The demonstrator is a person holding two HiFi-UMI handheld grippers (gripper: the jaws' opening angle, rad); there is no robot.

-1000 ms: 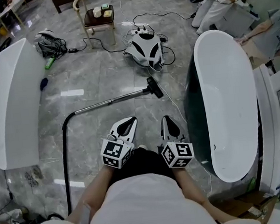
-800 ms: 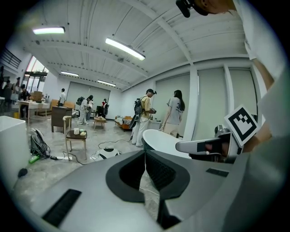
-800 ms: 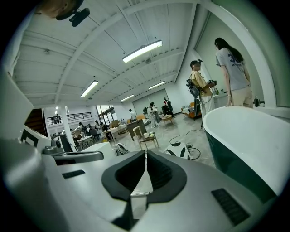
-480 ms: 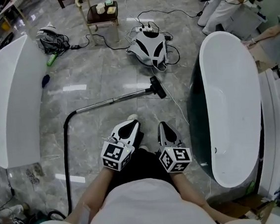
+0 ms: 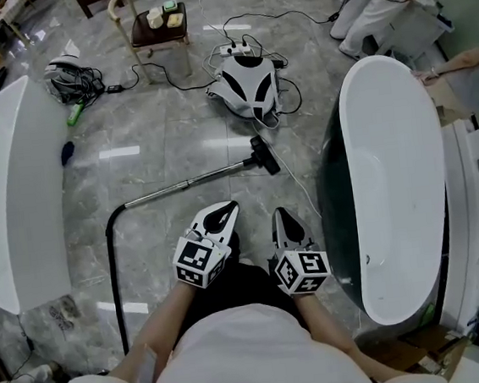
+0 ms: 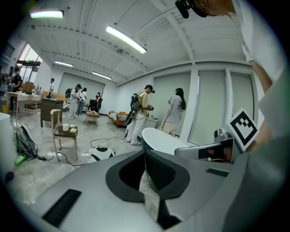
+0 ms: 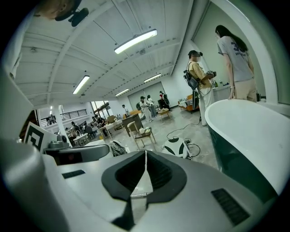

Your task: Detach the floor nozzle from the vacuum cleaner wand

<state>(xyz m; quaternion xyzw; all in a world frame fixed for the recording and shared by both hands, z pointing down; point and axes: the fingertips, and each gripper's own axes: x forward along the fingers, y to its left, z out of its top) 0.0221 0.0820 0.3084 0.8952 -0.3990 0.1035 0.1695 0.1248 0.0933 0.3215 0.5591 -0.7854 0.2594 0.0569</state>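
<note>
The metal vacuum wand (image 5: pixel 189 183) lies on the grey floor with the black floor nozzle (image 5: pixel 264 155) on its right end, near the bathtub. A black hose (image 5: pixel 113 268) curves from the wand's left end back toward me. My left gripper (image 5: pixel 223 208) hovers just short of the wand's middle, shut and empty. My right gripper (image 5: pixel 282 217) is beside it, below the nozzle, also shut and empty. In the left gripper view the closed left gripper (image 6: pixel 145 156) holds nothing. The right gripper (image 7: pixel 145 154) in its own view shows the same. Neither gripper view shows the wand.
A white and black vacuum body (image 5: pixel 248 88) with tangled cables lies beyond the nozzle. A large white bathtub (image 5: pixel 399 212) stands on the right, another white tub (image 5: pixel 6 194) on the left. A small chair (image 5: pixel 156 21) stands at the back. Several people stand farther off (image 6: pixel 145 108).
Both grippers have moved forward a little, and the wand now lies slightly closer to their tips. Their jaws stayed shut.
</note>
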